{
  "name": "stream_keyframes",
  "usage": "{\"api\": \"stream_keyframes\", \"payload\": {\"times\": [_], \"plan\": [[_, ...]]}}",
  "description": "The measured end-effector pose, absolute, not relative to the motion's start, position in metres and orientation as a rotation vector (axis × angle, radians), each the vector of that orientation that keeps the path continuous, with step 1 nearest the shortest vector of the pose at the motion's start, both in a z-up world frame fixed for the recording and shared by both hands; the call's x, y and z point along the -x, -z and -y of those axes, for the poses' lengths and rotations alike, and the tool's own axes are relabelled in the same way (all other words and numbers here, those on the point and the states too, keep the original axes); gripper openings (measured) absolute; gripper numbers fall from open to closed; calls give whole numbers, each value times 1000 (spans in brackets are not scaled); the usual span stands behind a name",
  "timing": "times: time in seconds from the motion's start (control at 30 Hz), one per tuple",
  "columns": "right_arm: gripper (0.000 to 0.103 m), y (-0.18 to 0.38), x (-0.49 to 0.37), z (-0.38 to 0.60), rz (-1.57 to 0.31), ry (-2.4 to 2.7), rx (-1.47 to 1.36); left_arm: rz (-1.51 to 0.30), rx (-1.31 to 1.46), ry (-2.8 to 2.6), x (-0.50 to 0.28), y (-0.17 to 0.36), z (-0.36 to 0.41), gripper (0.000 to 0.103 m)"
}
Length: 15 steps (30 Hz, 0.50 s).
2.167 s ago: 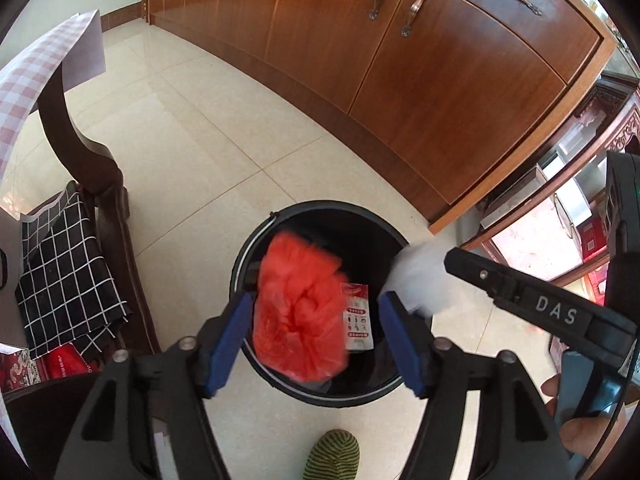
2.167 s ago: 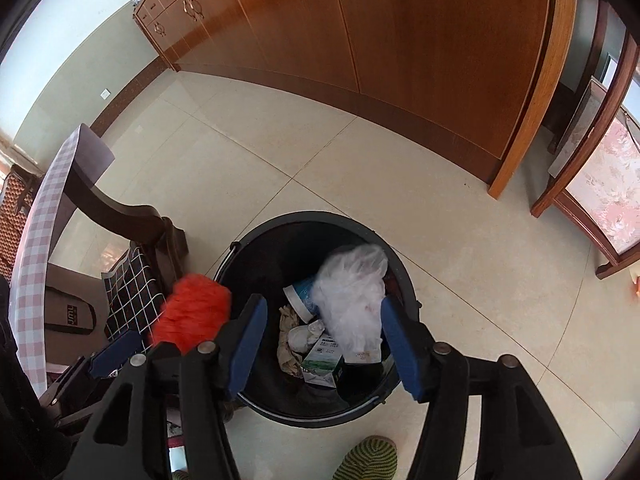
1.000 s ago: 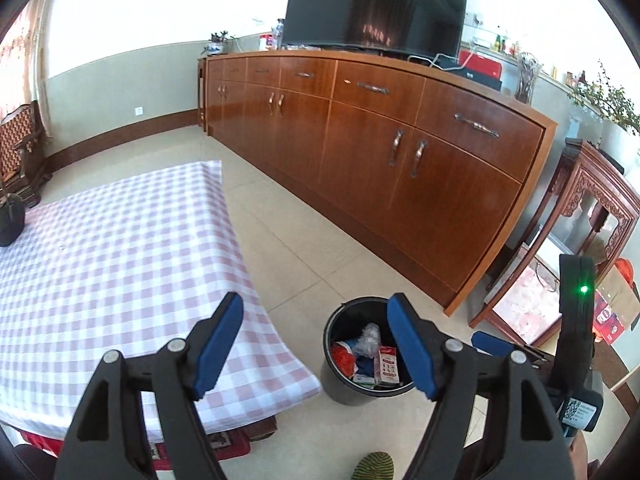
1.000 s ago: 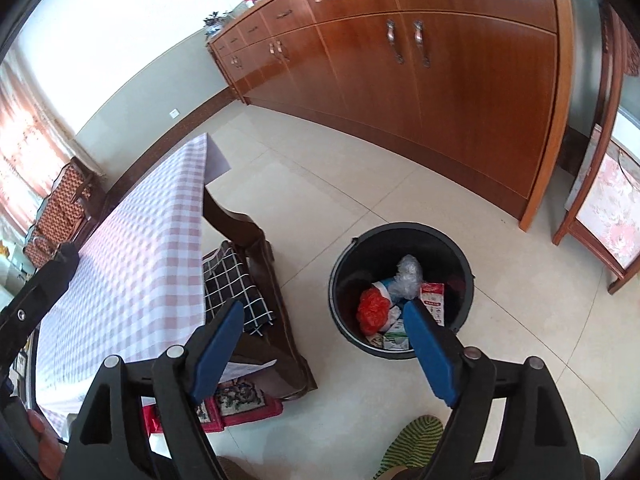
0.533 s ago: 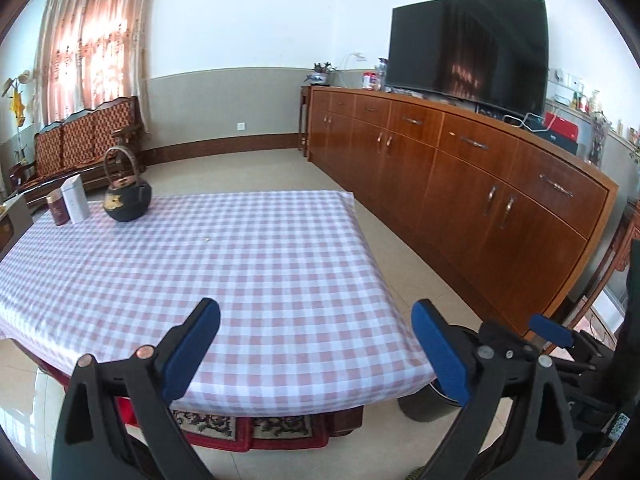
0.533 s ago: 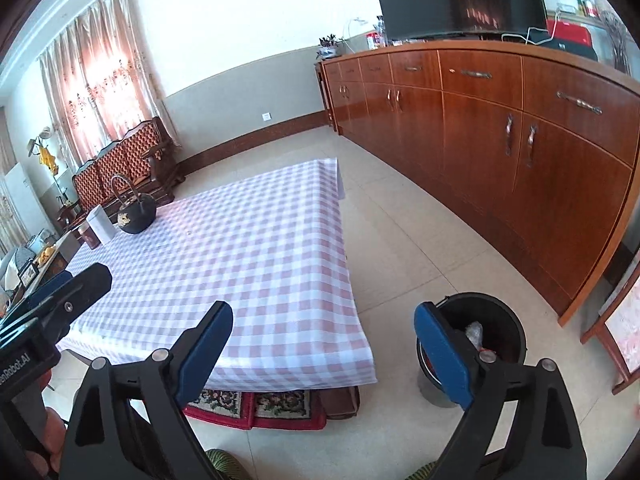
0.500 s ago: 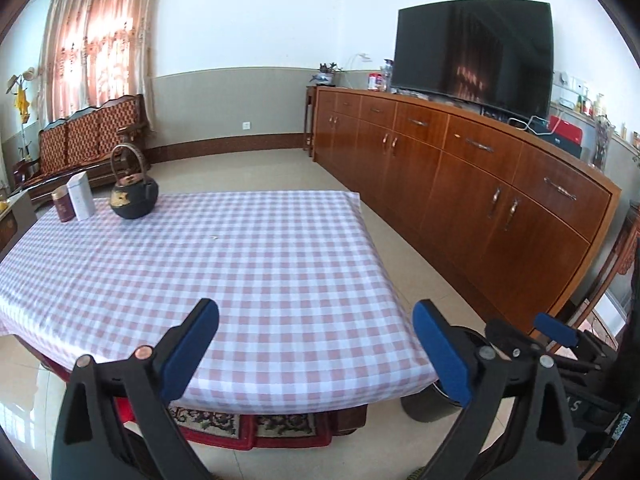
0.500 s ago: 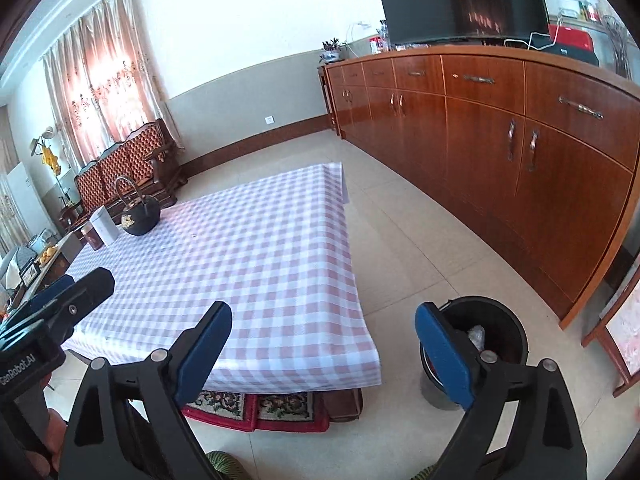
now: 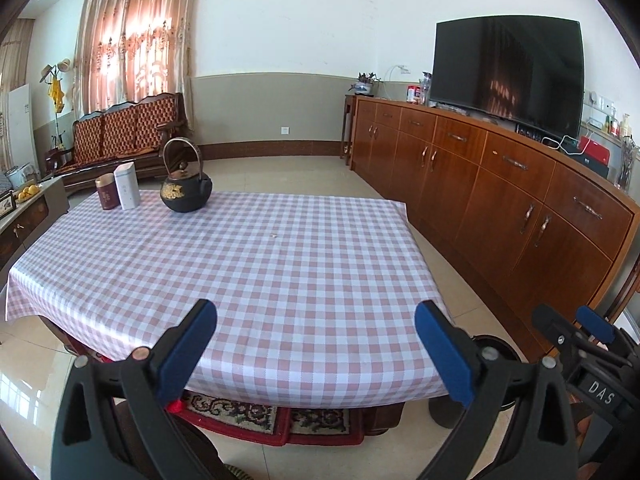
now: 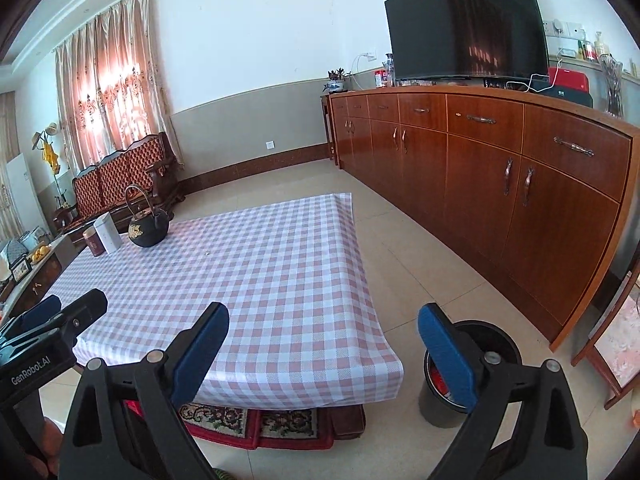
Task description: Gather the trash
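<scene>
Left gripper (image 9: 316, 344): jaws spread wide, nothing between the blue pads (image 9: 186, 350). It points over the near edge of the table (image 9: 256, 272), which is covered by a pink-and-white checked cloth.

Right gripper (image 10: 324, 350): jaws likewise spread wide and empty. It points over the near right corner of the same table. The tip of the left unit shows at the left edge of this view, and the tip of the right unit shows at the right edge of the left wrist view.

Trash bin (image 10: 480, 384): black, round, standing on the tiled floor just beside the table's near right corner, between the table and the sideboard (image 10: 500, 184). The right finger pad (image 10: 446, 356) partly covers it. A red item (image 10: 437, 380) is visible inside the bin; other contents cannot be made out. In the left wrist view only part of the bin rim (image 9: 494, 342) shows, behind the right finger.

Objects on the table, all at the far left corner:
- black kettle (image 9: 186, 190) with a hoop handle;
- white box (image 9: 127, 186), upright, beside the kettle;
- dark red tin (image 9: 106, 192), touching or just beside the white box.

A tiny pale speck (image 9: 273, 235) lies near the middle of the cloth. The remaining cloth surface is bare.

Surroundings: a television (image 9: 508, 74) stands on the sideboard; a wooden bench (image 9: 124, 140) stands against the far wall under the curtains (image 9: 136, 40); a patterned rug (image 9: 260, 416) lies under the table.
</scene>
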State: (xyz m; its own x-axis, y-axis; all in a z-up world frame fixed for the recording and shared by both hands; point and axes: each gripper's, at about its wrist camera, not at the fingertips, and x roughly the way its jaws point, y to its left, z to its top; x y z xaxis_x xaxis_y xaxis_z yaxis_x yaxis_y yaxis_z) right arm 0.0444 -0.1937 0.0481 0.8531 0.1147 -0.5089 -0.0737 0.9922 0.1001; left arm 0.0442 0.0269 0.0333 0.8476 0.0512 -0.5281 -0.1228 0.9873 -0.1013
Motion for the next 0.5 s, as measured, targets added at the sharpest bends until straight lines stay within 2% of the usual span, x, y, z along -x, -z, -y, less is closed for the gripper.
{"api": "stream_keyframes", "payload": {"times": [0.5], "plan": [[97, -48, -46, 191, -544, -106, -77, -536, 116, -108, -37, -38, -29, 100]]}}
